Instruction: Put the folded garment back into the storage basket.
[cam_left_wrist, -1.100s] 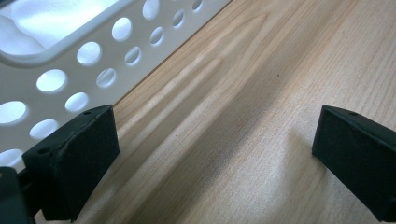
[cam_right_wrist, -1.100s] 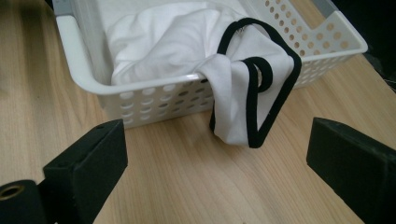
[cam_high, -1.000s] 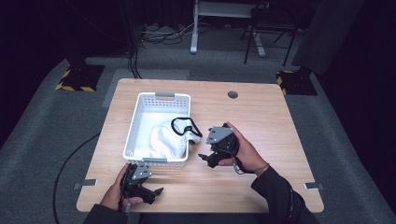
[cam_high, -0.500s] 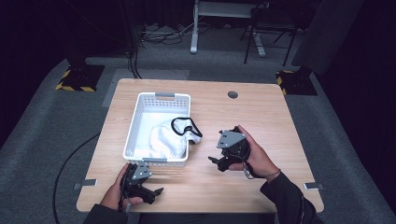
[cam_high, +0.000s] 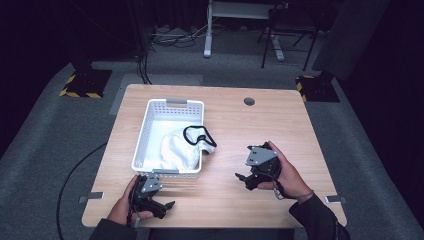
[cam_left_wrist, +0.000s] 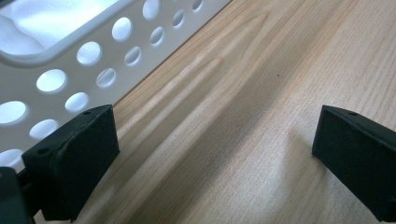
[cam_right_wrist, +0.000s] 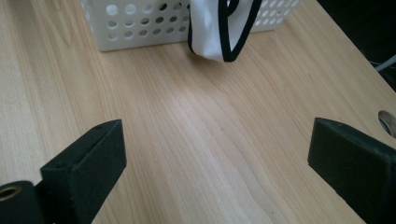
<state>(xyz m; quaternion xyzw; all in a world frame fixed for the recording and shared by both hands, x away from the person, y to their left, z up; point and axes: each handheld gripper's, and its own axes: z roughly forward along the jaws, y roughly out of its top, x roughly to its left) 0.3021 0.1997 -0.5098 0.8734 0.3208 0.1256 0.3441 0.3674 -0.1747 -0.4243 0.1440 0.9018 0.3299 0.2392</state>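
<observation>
Your white garment (cam_high: 176, 150) with the black trim already lies mostly inside the white basket (cam_high: 150, 117), so the bulk of the job looks done. What is left, as far as you can judge, is the end with the black strap (cam_high: 200, 135): it hangs over the basket's right wall and its tip droops toward the counter (cam_high: 260, 120). You may want to tuck that end in before calling it finished.

Your right tool (cam_high: 248, 181) sits low over the counter, well to the right of the basket and apart from it. Its jaws stand wide apart with nothing between them, only bare wood. In the right gripper view the draped end (cam_right_wrist: 219, 28) hangs against the basket's holed wall (cam_right_wrist: 140, 23), ahead of the jaws and clear of them.

Your left tool (cam_high: 162, 206) rests just in front of the basket's near wall, close to the counter's front edge. Its jaws are also spread and hold nothing; in the left gripper view the holed wall (cam_left_wrist: 93, 51) runs right beside one jaw.
</observation>
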